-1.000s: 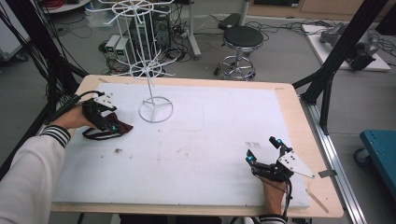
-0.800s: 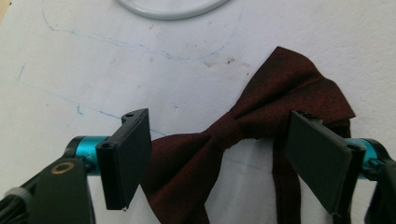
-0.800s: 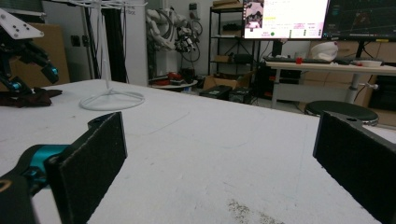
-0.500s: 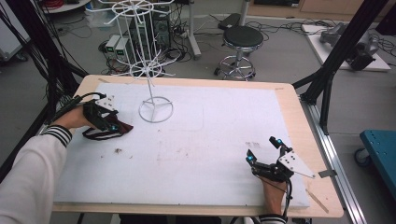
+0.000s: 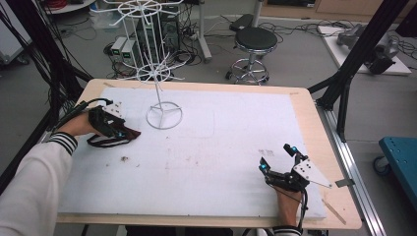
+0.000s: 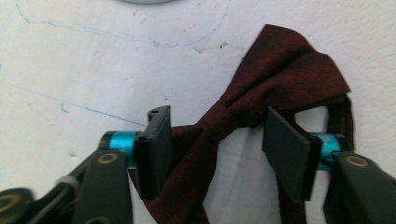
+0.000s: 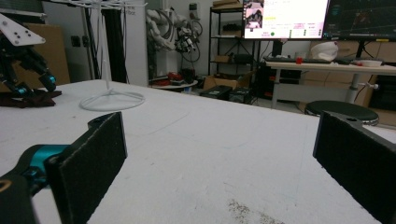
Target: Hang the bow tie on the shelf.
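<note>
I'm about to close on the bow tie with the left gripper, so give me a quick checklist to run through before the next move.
1. Left gripper jaws open: ok.
2. Bow tie knot between the jaws: ok, they straddle its middle.
3. Strap clear of the pads: cannot tell.
4. Wire rack apart from the tie: ok.
5. Right gripper open, parked away on the table: ok.

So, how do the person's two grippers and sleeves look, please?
Each gripper, the left gripper and the right gripper, is black with teal collars behind flat, dark, textured fingers, a grey three-cornered plate with small holes, and a black cable. The white sleeve has a dark-striped cuff.
</note>
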`<state>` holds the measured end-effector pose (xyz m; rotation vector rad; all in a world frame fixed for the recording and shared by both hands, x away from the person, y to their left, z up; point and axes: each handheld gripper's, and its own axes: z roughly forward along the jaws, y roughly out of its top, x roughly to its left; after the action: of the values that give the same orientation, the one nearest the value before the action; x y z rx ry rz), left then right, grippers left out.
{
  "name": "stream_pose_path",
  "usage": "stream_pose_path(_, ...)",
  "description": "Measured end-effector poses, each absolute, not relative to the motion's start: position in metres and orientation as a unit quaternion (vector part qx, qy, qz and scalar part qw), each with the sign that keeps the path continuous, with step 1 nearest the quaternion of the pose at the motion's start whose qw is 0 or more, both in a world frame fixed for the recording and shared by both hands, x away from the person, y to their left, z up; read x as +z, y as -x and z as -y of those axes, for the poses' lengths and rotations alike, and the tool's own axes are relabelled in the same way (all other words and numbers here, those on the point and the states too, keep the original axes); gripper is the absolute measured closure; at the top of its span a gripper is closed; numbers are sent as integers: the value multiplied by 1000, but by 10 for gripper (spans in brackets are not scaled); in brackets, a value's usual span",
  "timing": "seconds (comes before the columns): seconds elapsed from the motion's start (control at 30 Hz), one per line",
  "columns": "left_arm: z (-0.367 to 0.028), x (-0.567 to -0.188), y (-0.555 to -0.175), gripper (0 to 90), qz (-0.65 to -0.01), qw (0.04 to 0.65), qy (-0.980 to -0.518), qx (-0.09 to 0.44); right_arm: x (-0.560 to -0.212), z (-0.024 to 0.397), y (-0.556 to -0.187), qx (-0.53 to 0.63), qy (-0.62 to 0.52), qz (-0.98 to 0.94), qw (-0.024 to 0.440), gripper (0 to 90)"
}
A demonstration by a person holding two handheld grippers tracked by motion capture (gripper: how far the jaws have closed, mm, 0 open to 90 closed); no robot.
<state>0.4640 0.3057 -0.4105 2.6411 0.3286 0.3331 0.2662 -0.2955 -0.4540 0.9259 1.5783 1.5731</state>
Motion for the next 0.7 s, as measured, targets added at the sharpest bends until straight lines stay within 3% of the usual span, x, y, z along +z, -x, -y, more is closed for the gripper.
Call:
stream_pose_path(0.17,-306,-409,-464,622,-129,211,-960,132,-454,295,-266,610,-359,-611,354,21)
stream_pose_path(0.7,-299,-410,-459,761,-126,174,-964,158,-454,296,-266,611,-358,-610,356,21)
